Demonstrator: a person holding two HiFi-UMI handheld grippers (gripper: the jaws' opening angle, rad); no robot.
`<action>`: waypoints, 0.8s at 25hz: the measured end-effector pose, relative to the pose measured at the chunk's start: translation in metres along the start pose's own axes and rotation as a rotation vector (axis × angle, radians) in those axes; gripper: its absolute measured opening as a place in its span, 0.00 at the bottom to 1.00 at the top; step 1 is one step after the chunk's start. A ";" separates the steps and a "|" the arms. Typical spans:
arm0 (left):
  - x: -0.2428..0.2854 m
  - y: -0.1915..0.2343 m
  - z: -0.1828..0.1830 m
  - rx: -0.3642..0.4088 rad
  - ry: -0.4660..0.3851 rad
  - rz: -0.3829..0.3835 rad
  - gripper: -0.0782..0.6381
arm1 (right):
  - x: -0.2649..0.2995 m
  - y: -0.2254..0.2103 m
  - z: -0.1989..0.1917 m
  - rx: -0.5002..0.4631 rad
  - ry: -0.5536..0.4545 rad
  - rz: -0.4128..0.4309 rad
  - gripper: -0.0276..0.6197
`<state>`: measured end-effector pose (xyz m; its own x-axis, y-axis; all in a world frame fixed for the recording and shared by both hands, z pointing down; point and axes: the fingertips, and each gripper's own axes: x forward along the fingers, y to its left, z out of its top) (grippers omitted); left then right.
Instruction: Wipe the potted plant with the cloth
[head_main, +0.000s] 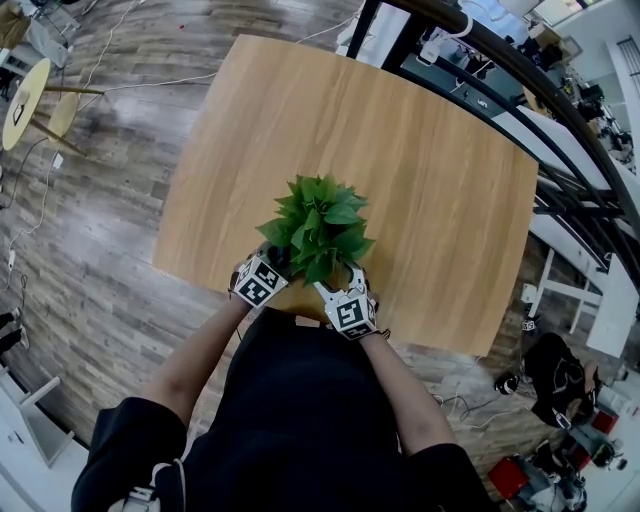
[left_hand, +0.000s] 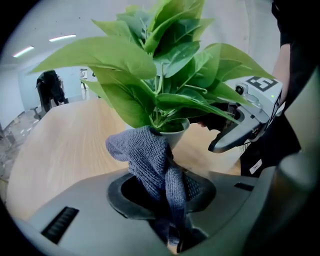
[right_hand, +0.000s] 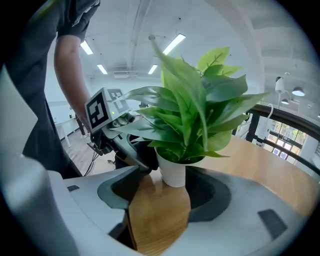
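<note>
A leafy green potted plant (head_main: 318, 225) in a white pot (right_hand: 173, 167) stands near the front edge of the wooden table (head_main: 400, 140). My left gripper (head_main: 262, 280) is at the plant's left, shut on a grey knitted cloth (left_hand: 145, 155). The bunched top of the cloth rests against the pot rim (left_hand: 177, 134). My right gripper (head_main: 345, 308) is at the plant's right and is open. In the right gripper view the pot stands between its fingertips (right_hand: 145, 174); I cannot tell whether they touch it. Leaves hide most of the pot from above.
The table's near edge (head_main: 300, 312) runs right below both grippers, against the person's body. A black railing (head_main: 520, 70) passes the table's far right corner. A round yellow stool (head_main: 25, 100) stands on the wood floor at the left. Bags and cables lie at the lower right.
</note>
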<state>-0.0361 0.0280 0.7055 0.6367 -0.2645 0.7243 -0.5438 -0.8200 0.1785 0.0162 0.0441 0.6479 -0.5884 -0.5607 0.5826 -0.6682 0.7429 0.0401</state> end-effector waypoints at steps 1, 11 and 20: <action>-0.001 0.003 0.001 -0.004 -0.006 0.006 0.30 | 0.000 -0.003 -0.001 0.022 0.004 -0.013 0.49; -0.019 -0.019 0.001 0.069 -0.034 -0.041 0.30 | -0.010 -0.026 -0.022 0.173 0.006 -0.067 0.49; -0.081 -0.045 0.030 -0.004 -0.259 -0.029 0.30 | -0.074 -0.016 0.025 0.264 -0.187 -0.086 0.10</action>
<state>-0.0468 0.0717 0.6188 0.7705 -0.3630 0.5240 -0.5252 -0.8274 0.1991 0.0592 0.0643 0.5838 -0.5816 -0.6929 0.4261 -0.7997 0.5829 -0.1436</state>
